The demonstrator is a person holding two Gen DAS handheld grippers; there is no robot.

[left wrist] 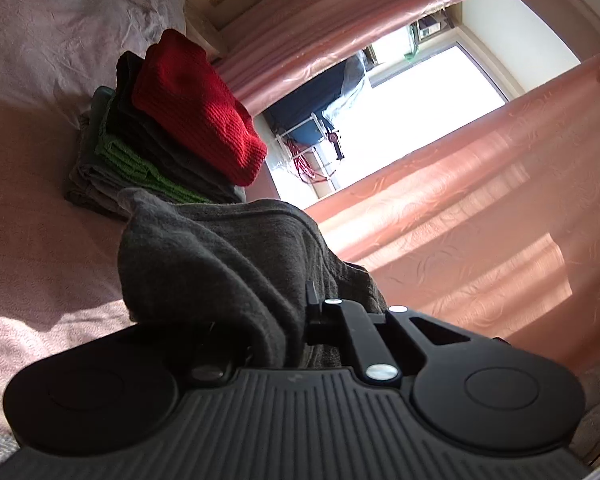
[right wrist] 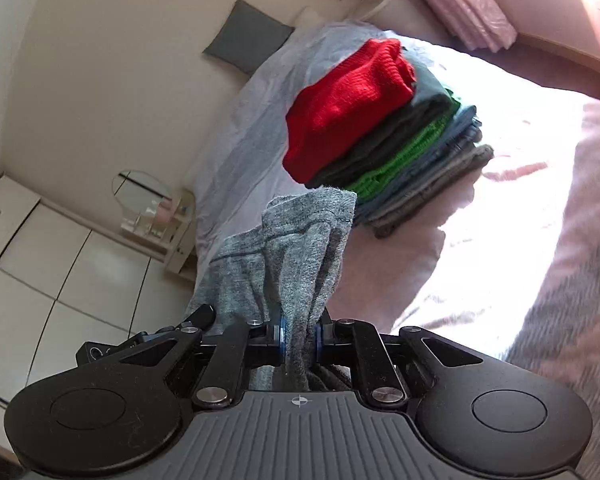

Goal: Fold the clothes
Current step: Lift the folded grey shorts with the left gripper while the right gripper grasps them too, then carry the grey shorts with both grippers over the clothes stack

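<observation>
A grey knit garment (left wrist: 220, 256) is bunched over my left gripper (left wrist: 288, 320), which is shut on it; the cloth hides the left finger. In the right wrist view the same grey garment (right wrist: 300, 248) rises in folds from between the blue-padded fingers of my right gripper (right wrist: 299, 336), also shut on it. Beyond both grippers a stack of folded clothes (left wrist: 160, 152) rests on the bed, with a red knit (right wrist: 348, 104) on top and dark grey, green (right wrist: 396, 164), blue and grey layers beneath.
The bed has a pale pink cover (right wrist: 500, 240) and a light quilt (right wrist: 252, 120) toward the headboard. Pink curtains (left wrist: 480, 200) frame a bright balcony door (left wrist: 412, 120). White cabinets (right wrist: 40, 264), a small shelf with a round mirror (right wrist: 144, 196) and a grey pillow (right wrist: 248, 36) lie to the left.
</observation>
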